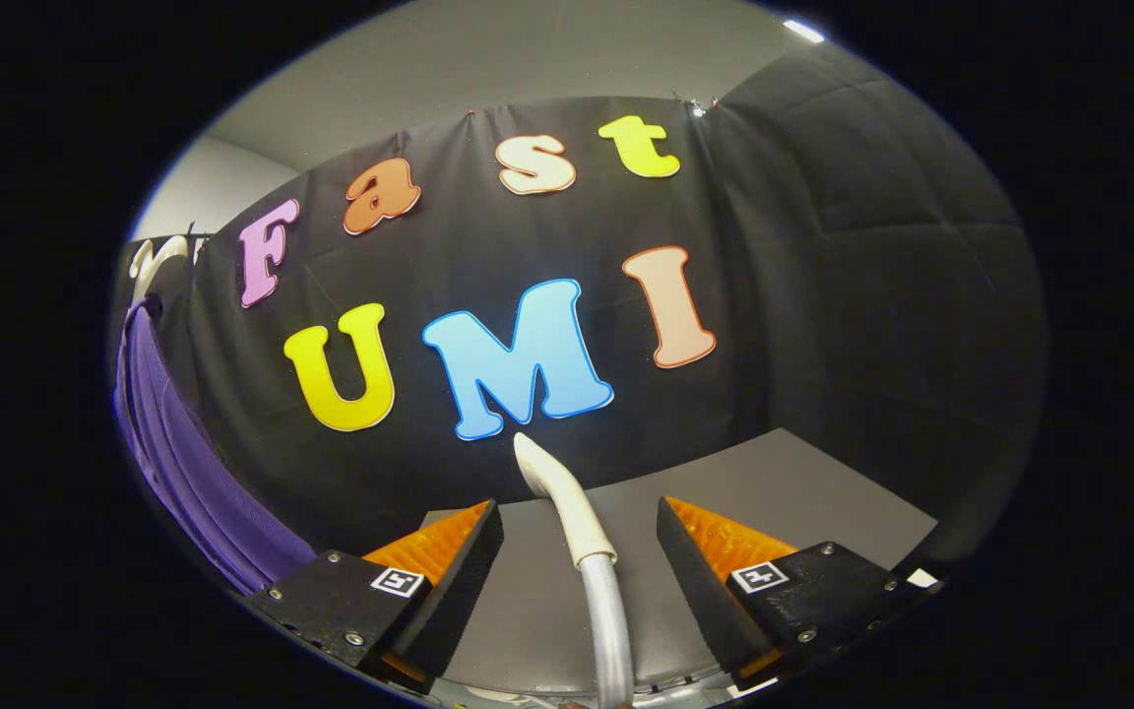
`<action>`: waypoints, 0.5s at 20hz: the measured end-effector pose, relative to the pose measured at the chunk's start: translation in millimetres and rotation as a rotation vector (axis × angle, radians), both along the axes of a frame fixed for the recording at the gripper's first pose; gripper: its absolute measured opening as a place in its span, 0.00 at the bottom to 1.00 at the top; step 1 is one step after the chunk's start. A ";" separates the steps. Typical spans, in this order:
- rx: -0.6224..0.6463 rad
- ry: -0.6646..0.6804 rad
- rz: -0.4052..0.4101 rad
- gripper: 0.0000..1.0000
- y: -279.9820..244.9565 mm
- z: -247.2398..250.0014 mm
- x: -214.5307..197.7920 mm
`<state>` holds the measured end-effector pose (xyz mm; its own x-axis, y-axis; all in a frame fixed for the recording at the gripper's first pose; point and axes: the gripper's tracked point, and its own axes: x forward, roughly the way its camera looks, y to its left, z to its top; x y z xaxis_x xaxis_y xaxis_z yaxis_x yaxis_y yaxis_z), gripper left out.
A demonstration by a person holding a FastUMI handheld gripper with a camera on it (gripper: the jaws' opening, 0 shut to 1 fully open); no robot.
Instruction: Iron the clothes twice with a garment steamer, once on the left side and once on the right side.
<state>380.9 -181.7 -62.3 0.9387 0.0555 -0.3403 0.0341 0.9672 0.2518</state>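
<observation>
A white garment steamer nozzle (555,484) on a grey ribbed hose (608,630) rises between my fingers, its tip curving away toward the booth wall. My gripper (577,512) is open, with a gap between the nozzle and the finger on either side. A purple garment (173,443) hangs on a white hanger (149,258) far off to the left of the fingers, seen edge-on against the wall.
A grey tabletop (803,492) lies under and beyond the fingers, running back to the black cloth wall. The wall folds round to the right, with a pale ceiling above it.
</observation>
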 end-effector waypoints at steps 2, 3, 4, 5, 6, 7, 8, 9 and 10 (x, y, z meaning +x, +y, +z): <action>0.035 0.043 0.010 0.97 -3.8 -12.2 16.5; 0.054 0.065 0.011 0.96 -6.2 -17.7 23.8; 0.089 0.093 0.020 0.95 -6.9 -24.2 32.6; 0.128 0.120 0.031 0.95 -5.0 -31.1 38.1; 0.170 0.146 0.042 0.95 -3.5 -37.4 44.0; 0.211 0.179 0.055 0.95 -2.0 -45.3 45.9; 0.247 0.206 0.068 0.95 -1.2 -52.3 47.8; 0.280 0.233 0.079 0.95 -1.0 -58.1 47.6; 0.307 0.262 0.090 0.95 1.4 -67.1 48.4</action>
